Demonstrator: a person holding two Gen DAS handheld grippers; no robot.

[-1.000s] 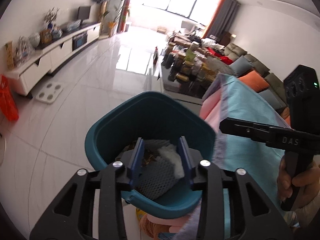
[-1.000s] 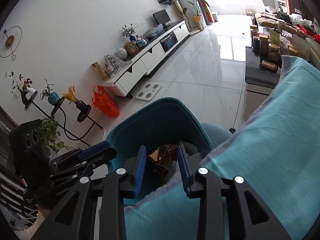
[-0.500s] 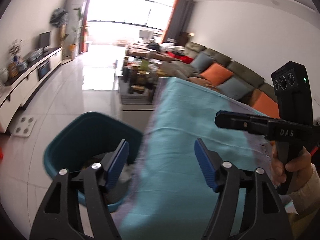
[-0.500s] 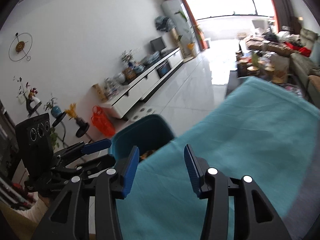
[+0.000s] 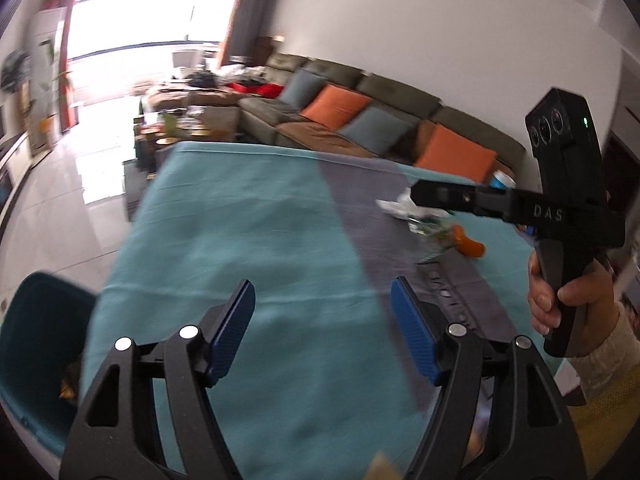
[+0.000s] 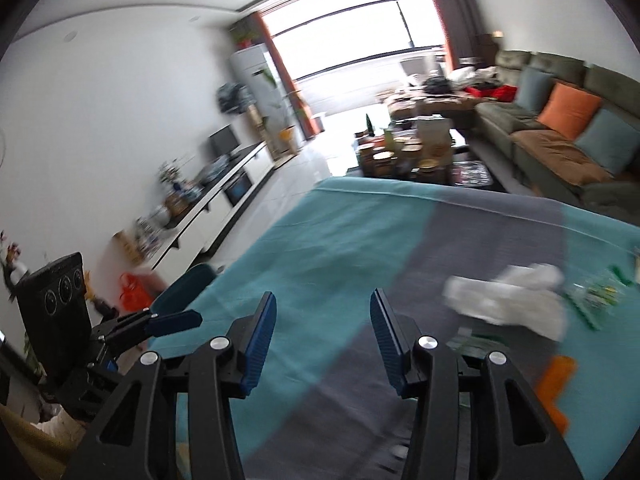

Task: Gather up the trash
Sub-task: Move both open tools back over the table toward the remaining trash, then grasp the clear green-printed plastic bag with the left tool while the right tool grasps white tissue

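A teal trash bin point(image 5: 32, 344) with trash inside stands off the table's left edge; its rim also shows in the right wrist view point(image 6: 184, 284). My left gripper point(image 5: 322, 320) is open and empty over the teal tablecloth point(image 5: 248, 232). My right gripper point(image 6: 322, 334) is open and empty above the cloth. On the table's right part lie crumpled white tissue point(image 6: 516, 300), a clear wrapper with green print point(image 6: 596, 296) and an orange piece point(image 6: 556, 384). The same tissue point(image 5: 400, 206) and orange piece point(image 5: 468, 244) show in the left wrist view, beyond my right gripper's body point(image 5: 560, 216).
A grey stripe point(image 6: 460, 248) runs across the tablecloth. A blue-capped container point(image 5: 502, 180) stands at the table's far right. A sofa with orange cushions point(image 5: 336, 106) lies behind, a cluttered coffee table point(image 6: 416, 152) ahead, a white TV cabinet point(image 6: 208, 208) along the left wall.
Both grippers swung right, away from the bin and over the table, and opened wider. The bin slid to the left edge of both views; the trash on the table came into sight.
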